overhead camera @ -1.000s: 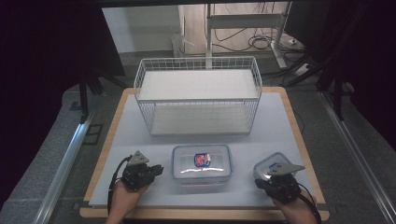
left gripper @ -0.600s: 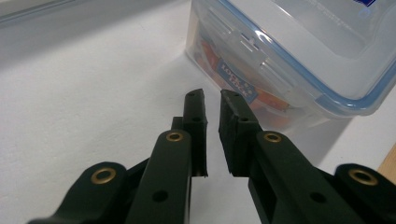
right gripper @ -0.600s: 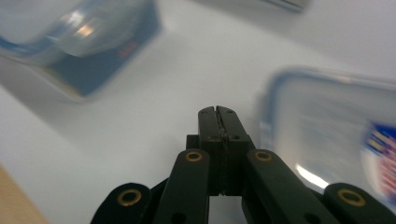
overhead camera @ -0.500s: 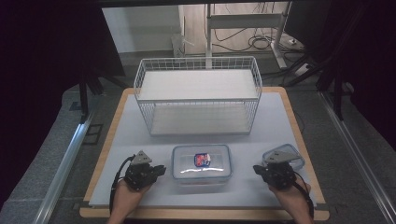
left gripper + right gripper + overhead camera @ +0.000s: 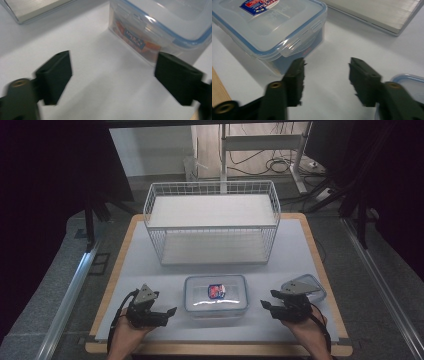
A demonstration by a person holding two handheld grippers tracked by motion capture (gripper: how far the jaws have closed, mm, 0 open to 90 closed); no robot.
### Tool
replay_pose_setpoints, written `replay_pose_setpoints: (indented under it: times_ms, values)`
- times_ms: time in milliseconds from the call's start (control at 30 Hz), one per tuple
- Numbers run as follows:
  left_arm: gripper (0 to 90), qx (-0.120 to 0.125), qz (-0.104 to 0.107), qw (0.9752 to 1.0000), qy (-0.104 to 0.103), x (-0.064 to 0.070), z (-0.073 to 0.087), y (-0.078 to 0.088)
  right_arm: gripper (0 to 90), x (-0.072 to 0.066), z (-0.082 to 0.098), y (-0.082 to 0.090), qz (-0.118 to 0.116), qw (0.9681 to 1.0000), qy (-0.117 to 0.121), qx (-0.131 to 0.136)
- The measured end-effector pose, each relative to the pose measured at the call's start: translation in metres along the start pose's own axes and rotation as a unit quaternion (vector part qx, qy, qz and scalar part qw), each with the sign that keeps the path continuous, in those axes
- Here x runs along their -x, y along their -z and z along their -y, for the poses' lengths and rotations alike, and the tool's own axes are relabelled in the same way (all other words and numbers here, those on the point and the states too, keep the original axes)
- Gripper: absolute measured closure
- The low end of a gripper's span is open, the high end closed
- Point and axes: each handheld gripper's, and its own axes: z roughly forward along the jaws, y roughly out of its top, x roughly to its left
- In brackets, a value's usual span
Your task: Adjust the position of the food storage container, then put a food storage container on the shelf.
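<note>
1 lidded box [image 5: 216, 293] — 2 open grippers

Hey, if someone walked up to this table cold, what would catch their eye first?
Probably the white wire basket standing at the far middle of the table. Next, the clear lidded container with a red and blue label near the front edge, flanked by the left gripper and right gripper, both open and pointing inward at it. A second, smaller container sits by the right gripper.

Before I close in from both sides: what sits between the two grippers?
In the high view, the lidded clear container sits between the left gripper and the right gripper, with bare white mat either side.
</note>
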Motion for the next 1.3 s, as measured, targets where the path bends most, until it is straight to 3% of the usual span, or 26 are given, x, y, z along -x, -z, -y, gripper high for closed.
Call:
replay_pose_setpoints:
  times_ms: [100,300,400,533,700,800,967,1133,1300]
  values:
    - [7.6,-0.001,0.001,1.0,-0.008,0.001,0.0,0.0,33.4,0.0,0.001,-0.001,0.001,1.0,0.0,0.0]
    - [4.4,0.015,0.013,0.9998,0.0,0.001,0.0,-0.001,22.3,-0.001,0.0,-0.005,0.0,1.0,-0.007,0.002]
    - [3.6,0.028,0.026,0.9993,-0.004,-0.003,0.002,-0.003,19.6,-0.001,-0.001,-0.006,-0.003,0.9999,-0.011,0.001]
    - [2.7,0.038,0.027,0.9988,-0.012,-0.004,0.001,-0.004,15.6,-0.002,-0.002,-0.008,-0.005,0.9999,-0.012,-0.001]
    - [2.8,0.023,0.032,0.9992,-0.002,-0.004,-0.004,-0.003,10.6,-0.002,-0.008,-0.007,-0.02,0.9995,-0.021,0.011]
    - [2.8,0.023,0.046,0.9986,0.006,-0.002,-0.011,-0.001,7.8,-0.002,-0.013,-0.008,-0.036,0.9988,-0.029,0.014]
    - [2.4,0.019,0.066,0.9976,0.006,0.003,-0.024,-0.003,4.2,-0.007,-0.026,-0.014,-0.051,0.9985,-0.015,0.008]
    - [1.1,0.016,0.108,0.9938,0.022,0.003,-0.032,-0.013,5.0,-0.01,-0.034,-0.028,-0.074,0.9971,-0.016,-0.009]
    - [0.9,0.007,0.139,0.9898,0.029,0.003,-0.038,-0.029,7.1,-0.01,-0.041,-0.045,-0.11,0.9927,-0.038,-0.031]
